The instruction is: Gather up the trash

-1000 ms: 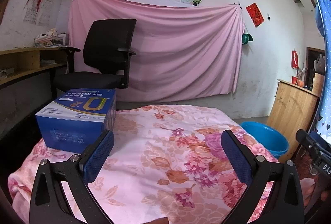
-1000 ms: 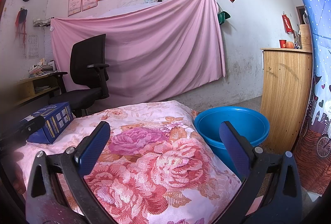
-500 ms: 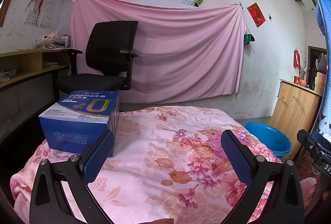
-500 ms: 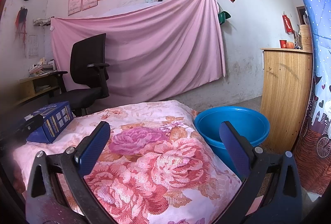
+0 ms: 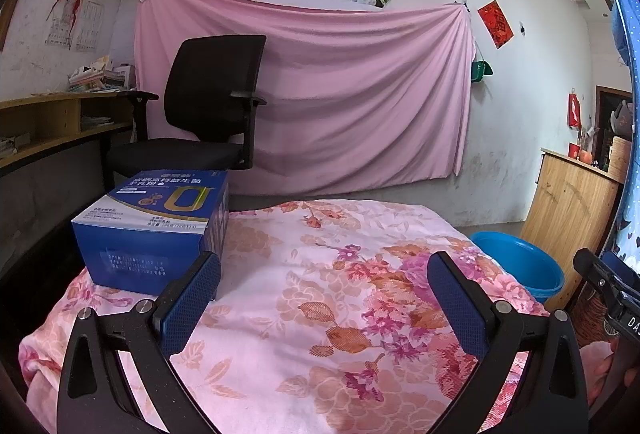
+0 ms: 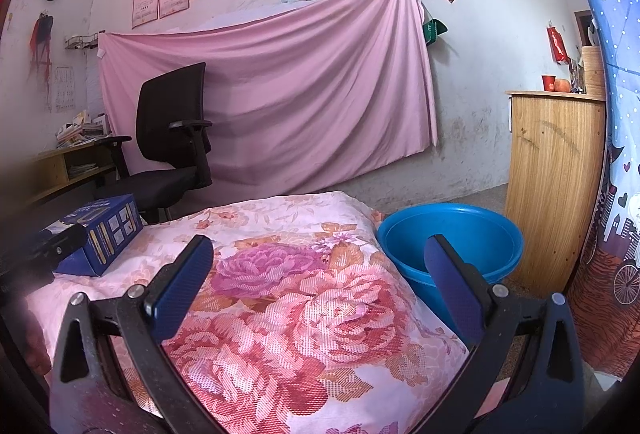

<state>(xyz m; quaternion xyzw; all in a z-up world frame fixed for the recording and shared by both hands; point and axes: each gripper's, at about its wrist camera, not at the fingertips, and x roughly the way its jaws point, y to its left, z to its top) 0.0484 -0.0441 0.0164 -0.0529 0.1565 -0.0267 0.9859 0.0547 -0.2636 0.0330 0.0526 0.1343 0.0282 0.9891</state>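
Left wrist view: the left tool (image 5: 324,276) is spread wide with nothing between its blue pads (image 5: 191,300), positioned low over the floral-covered bench (image 5: 320,314). The blue box (image 5: 154,232) lies flat on the bench at its left side, printed face up. Its long axis runs from the near short end, which faces the camera, away toward the black office chair (image 5: 208,105). The left pad sits just in front of the box's near right corner; contact cannot be determined. The blue basin (image 5: 520,266) stands on the floor past the right edge of the bench, beside the wooden cabinet (image 5: 572,213). A pink sheet (image 5: 340,101) hangs on the wall behind.

Right wrist view: the right tool (image 6: 318,266) is likewise fully spread and grips nothing, positioned above the bench's (image 6: 288,298) near right part. The blue box (image 6: 102,234) appears at far left on the bench, well apart from this tool, partly hidden by a dark blurred object. The blue basin (image 6: 452,234) stands just beside the bench's right edge, opening upward, interior empty where visible.
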